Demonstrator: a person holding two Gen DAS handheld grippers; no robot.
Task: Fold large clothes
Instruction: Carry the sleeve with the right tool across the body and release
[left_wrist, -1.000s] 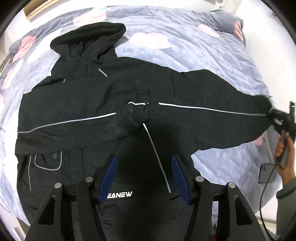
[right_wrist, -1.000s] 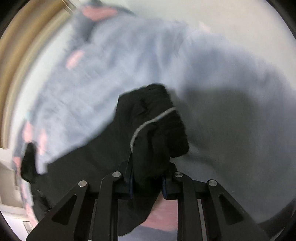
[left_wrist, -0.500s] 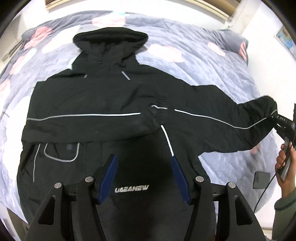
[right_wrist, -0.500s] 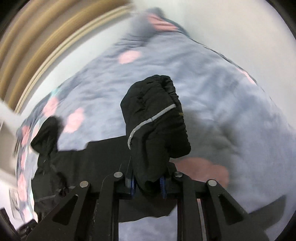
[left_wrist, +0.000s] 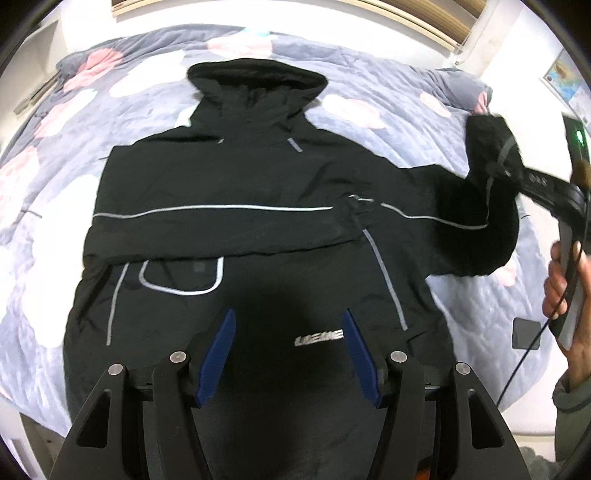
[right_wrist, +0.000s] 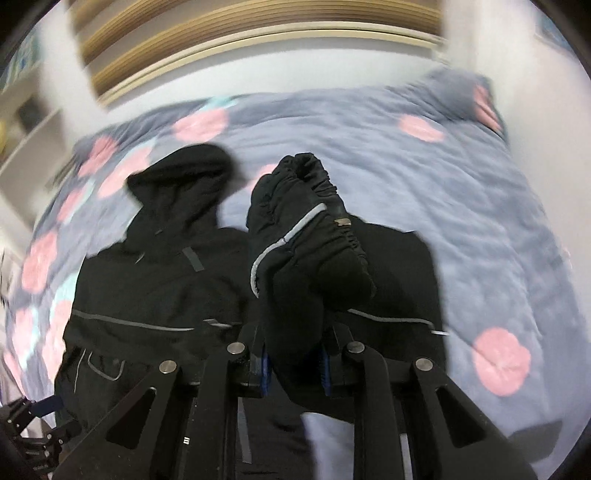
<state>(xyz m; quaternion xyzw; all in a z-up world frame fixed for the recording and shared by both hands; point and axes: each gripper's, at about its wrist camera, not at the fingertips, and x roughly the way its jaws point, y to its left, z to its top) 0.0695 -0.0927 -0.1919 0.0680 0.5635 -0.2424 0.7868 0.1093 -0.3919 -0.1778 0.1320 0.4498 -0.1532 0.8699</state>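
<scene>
Right claw (right_wrist: 293, 363) grips the jacket's (left_wrist: 258, 229) cuff (right_wrist: 306, 229) above the bed (left_wrist: 388, 110); left claw (left_wrist: 288, 354) hangs open, empty.

Bed (left_wrist: 369, 74): covered edge to edge by a grey-blue quilt (right_wrist: 424, 177) printed with pink and white blotches; quilted stitching visible. Headboard (right_wrist: 258, 22): wooden, horizontal ribbed mouldings in tan and cream, along the far edge of the bed. Walls (left_wrist: 524, 48): white, plain. Picture or map (left_wrist: 565, 74): blue-toned, hung on the wall off the bed's far right corner. Shelving (right_wrist: 26, 122): white, off the far left corner, blurred. Light: even, indoor, soft shadows on the quilt.
</scene>
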